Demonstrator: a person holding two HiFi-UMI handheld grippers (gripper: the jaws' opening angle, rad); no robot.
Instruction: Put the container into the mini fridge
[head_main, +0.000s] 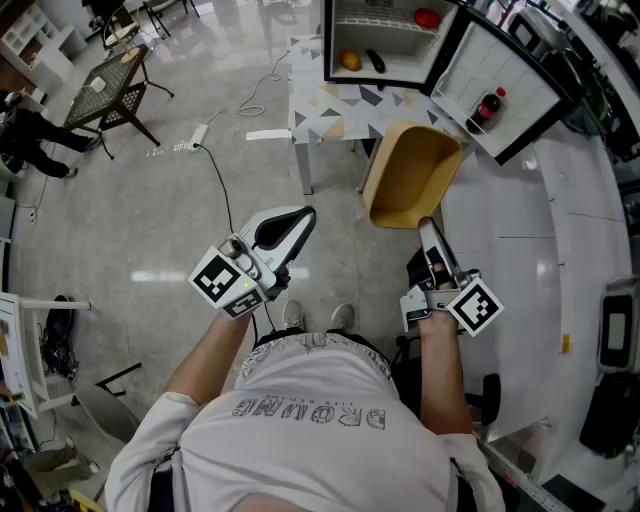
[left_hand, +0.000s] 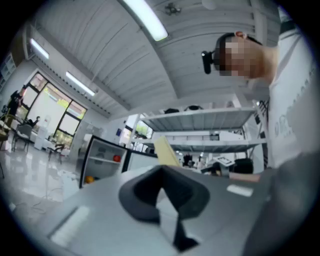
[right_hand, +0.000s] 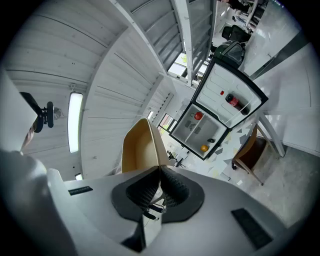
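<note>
Container (head_main: 410, 175), a single tan tub, hangs in the air in front of the person, tilted so its open side shows from above, well short of the fridge and above the floor beside the worktop's edge. The right gripper (head_main: 428, 228) holds it by the near rim: in the right gripper view its ribbed fingers (right_hand: 175, 192) are closed on the thin wall, which rises straight out from between them. The left gripper (head_main: 298, 222) hangs beside it at about the same height, apart from the tub, and in its own view its dark fingers (left_hand: 142, 190) meet with nothing between them. Beyond the tub stands a worktop (head_main: 330, 105) with a triangle pattern, and on it the one mini fridge (head_main: 395, 35), its door (head_main: 505, 70) swung wide open to the right. Inside the fridge lie three things: one orange fruit (head_main: 350, 61), one dark object (head_main: 375, 61) beside it on the same level, and one red item (head_main: 427, 18) higher up; the door rack carries one dark bottle (head_main: 485, 108) with a red cap. The step in hand looks like the carry toward the fridge, with the placing not yet begun. The next move would call for bringing the tub forward and levelling it at the opening, and the tub looks large against the fridge's mouth, so it may have to go in edge-on and clear of the fruit.
</note>
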